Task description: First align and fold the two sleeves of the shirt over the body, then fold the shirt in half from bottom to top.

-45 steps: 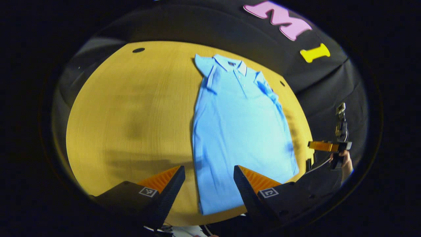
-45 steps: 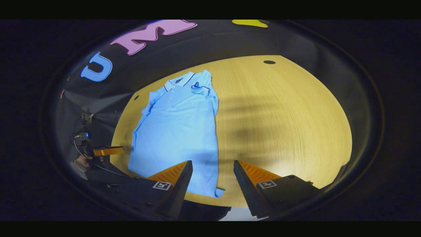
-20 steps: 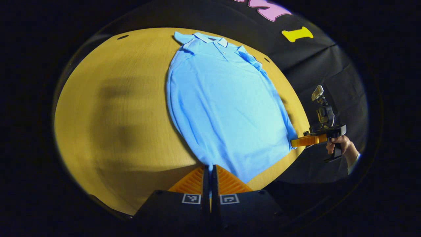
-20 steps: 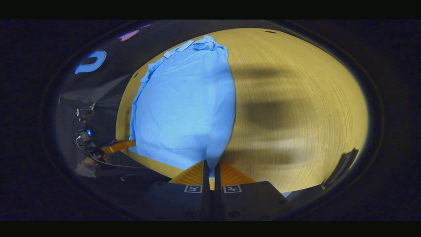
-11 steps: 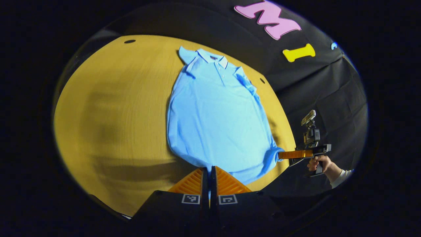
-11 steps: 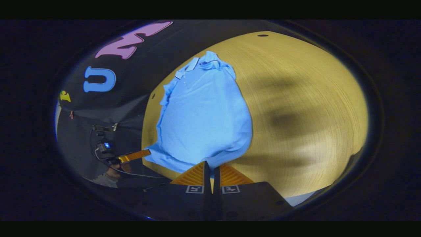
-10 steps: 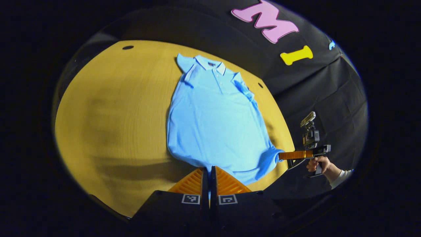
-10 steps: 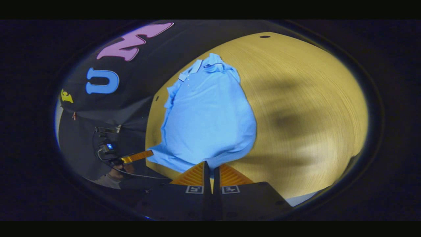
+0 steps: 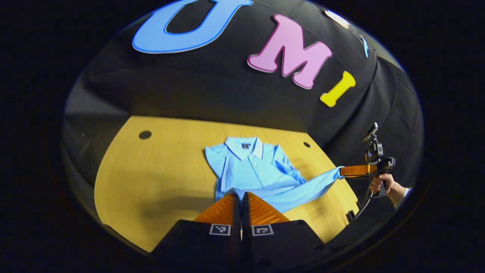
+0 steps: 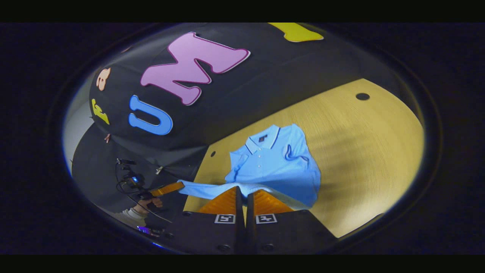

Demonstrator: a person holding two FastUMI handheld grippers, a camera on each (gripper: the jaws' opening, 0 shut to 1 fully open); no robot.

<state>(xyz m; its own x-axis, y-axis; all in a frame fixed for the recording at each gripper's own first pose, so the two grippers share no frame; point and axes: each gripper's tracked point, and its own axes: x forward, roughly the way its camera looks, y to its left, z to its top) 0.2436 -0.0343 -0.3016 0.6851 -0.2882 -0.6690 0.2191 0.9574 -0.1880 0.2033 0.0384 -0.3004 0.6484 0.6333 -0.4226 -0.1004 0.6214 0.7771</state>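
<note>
On the wooden table (image 9: 159,170), I see both grippers, left (image 9: 241,195) and right (image 10: 244,191), pinching the shirt (image 9: 257,170) hem; the lifted cloth hides its lower body.

Both grippers raised w/ fingers pressed together: left gripper (image 9: 241,197) clamped in foreground of left gripper view, right gripper (image 10: 242,193) likewise in right gripper view, each held level by a hand (image 9: 380,183) gripping its handle.

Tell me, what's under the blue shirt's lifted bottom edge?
The shirt lies on the wooden table. Its hem is pinched and raised by the left gripper and right gripper. Underneath is more shirt; what lies beneath that is hidden.
</note>
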